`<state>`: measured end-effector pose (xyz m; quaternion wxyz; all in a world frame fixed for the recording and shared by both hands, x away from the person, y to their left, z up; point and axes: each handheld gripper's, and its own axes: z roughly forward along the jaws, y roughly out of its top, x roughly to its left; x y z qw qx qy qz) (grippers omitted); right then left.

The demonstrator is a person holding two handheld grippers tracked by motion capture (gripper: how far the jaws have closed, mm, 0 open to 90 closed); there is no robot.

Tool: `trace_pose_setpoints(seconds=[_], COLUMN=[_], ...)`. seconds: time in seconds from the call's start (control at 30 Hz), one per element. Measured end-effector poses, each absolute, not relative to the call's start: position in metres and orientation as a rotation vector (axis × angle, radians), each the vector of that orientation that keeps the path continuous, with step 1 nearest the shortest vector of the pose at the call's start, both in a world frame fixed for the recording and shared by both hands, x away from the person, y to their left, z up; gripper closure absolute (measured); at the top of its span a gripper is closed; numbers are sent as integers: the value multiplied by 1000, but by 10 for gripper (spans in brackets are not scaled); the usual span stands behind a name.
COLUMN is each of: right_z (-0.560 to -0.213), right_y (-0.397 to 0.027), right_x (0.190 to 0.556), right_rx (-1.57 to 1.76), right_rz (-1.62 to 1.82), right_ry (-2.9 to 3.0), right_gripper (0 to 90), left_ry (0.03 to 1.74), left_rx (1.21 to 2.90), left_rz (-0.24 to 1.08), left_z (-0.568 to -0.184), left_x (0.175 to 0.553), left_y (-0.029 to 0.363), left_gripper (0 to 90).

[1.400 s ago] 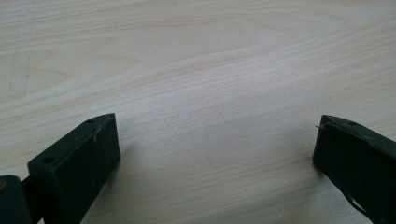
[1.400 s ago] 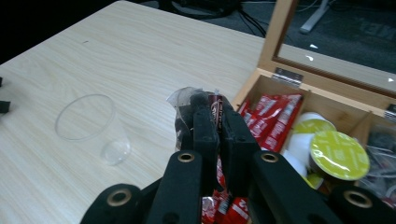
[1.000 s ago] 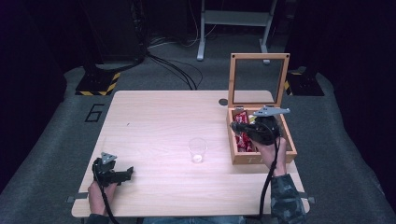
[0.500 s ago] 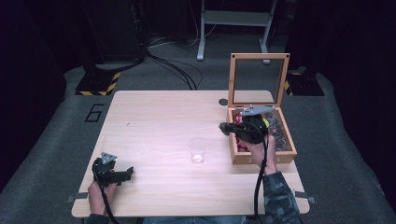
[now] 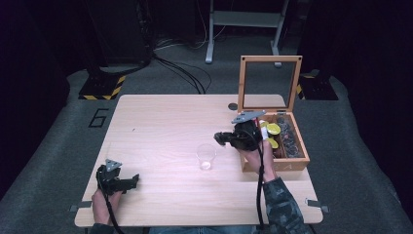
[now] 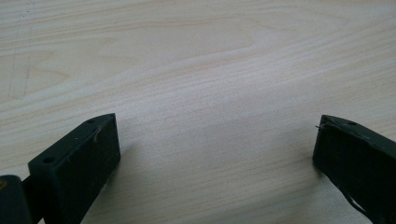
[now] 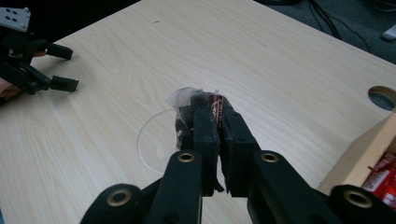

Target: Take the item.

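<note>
- The right gripper [image 7: 208, 105] has its jaws pressed together on a small dark sachet [image 7: 215, 106] with a clear crinkled edge. Red lettering shows on the sachet, but most of its face is covered by the jaws and nothing can be read.
- In the high view the right gripper [image 5: 219, 138] hangs over the table between the clear plastic cup [image 5: 206, 156] and the wooden box [image 5: 297, 164]. The sachet is too small and dark to pick out there.
- In the right gripper view the cup [image 7: 156, 142] lies directly behind the jaw tips. Part of its rim is cut off by them, and the clear wall is hard to trace against the wood. Whether the sachet is above the cup's mouth or just short of it cannot be told.
- The left gripper [image 5: 132, 181] rests near the table's near left corner, well apart from the cup. Its jaws [image 6: 215, 149] stand wide apart with bare table [image 6: 205, 70] between them and nothing held.
- The box stands at the right edge with its glass-paned lid [image 5: 269, 83] upright. Inside are yellow-topped items [image 5: 273, 129] and dark ones; the right hand [image 5: 256, 153] and gripper hide the left compartments.
- A corner of the box and red packets [image 7: 380, 179] show at the right gripper view's lower right, cut off by the frame.
- A round hole [image 5: 233, 106] sits in the table beside the lid.
</note>
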<state>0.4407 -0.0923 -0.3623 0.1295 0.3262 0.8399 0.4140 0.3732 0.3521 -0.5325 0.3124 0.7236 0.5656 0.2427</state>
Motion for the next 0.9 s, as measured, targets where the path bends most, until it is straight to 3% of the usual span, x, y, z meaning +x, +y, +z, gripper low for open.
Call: trace_pose_setpoints(seconds=[0.9], right_z=[-405], right_y=[-41], right_x=[452], right_rx=[906], right_rz=[1015], right_ry=[2617], right_gripper=[859], left_ry=[1485], left_rx=[1908], left_rz=[644], left_z=[-533], left_x=[373], left_y=[352], left_gripper=[6])
